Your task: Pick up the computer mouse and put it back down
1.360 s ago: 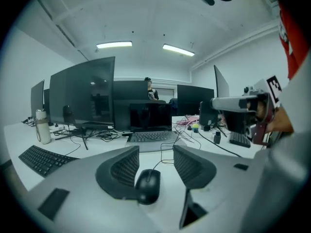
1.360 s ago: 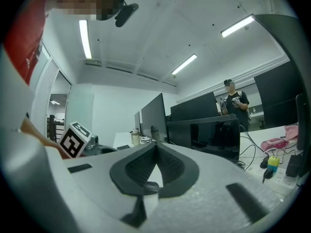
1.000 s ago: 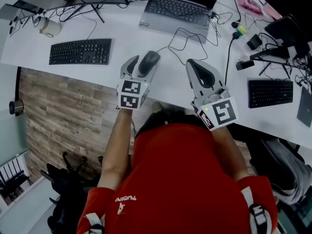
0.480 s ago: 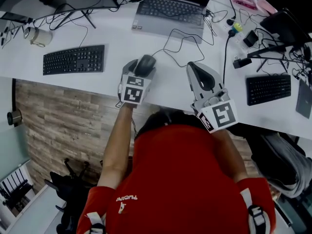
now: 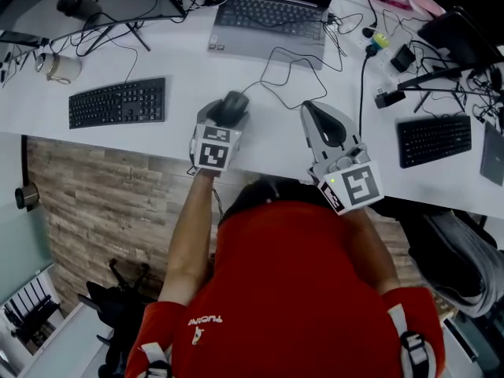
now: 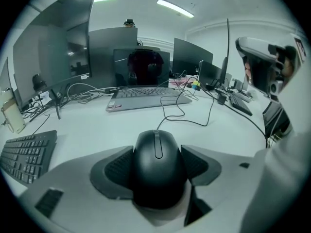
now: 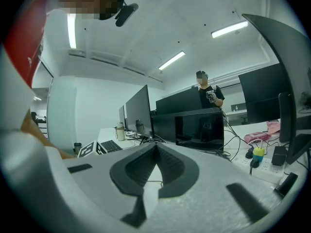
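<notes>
The left gripper has its jaws spread wide, having just been opening. The computer mouse sits between the pads, closely flanked on both sides, and rests on the white desk. Right of the mouse, the right gripper is held over the desk with its jaws pressed together on nothing. Beyond the mouse its cable loops toward a grey laptop, and left of the mouse lies a black keyboard. Farther beyond the mouse, dark monitors stand under ceiling strip lights.
</notes>
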